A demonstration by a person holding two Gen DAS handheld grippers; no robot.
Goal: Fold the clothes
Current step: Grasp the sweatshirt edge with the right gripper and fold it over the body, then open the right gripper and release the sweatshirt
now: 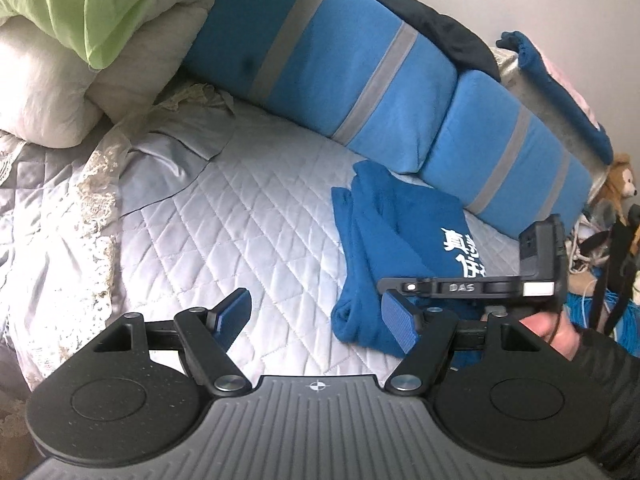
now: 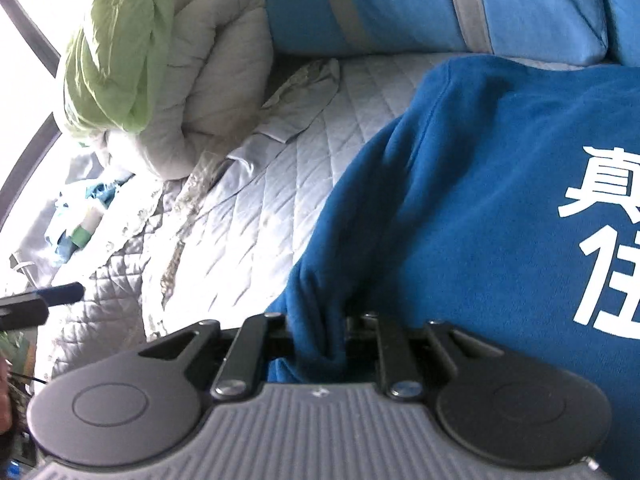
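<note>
A dark blue sweatshirt [image 1: 384,240] with white printed characters lies partly folded on the quilted bed, on the right. My left gripper [image 1: 316,316] is open and empty, hovering over the quilt just left of the shirt's near edge. My right gripper [image 2: 318,340] is shut on a bunched fold of the blue sweatshirt [image 2: 480,200]; its fingertips are hidden in the cloth. The right gripper's body also shows in the left wrist view [image 1: 480,286], at the shirt's right side.
A pale quilted bedspread [image 1: 240,220] covers the bed. Blue cushions with grey stripes [image 1: 360,80] line the far side. A cream duvet with a green cloth [image 1: 80,20] is piled at the far left. A plush toy [image 1: 618,184] and clutter are at the right.
</note>
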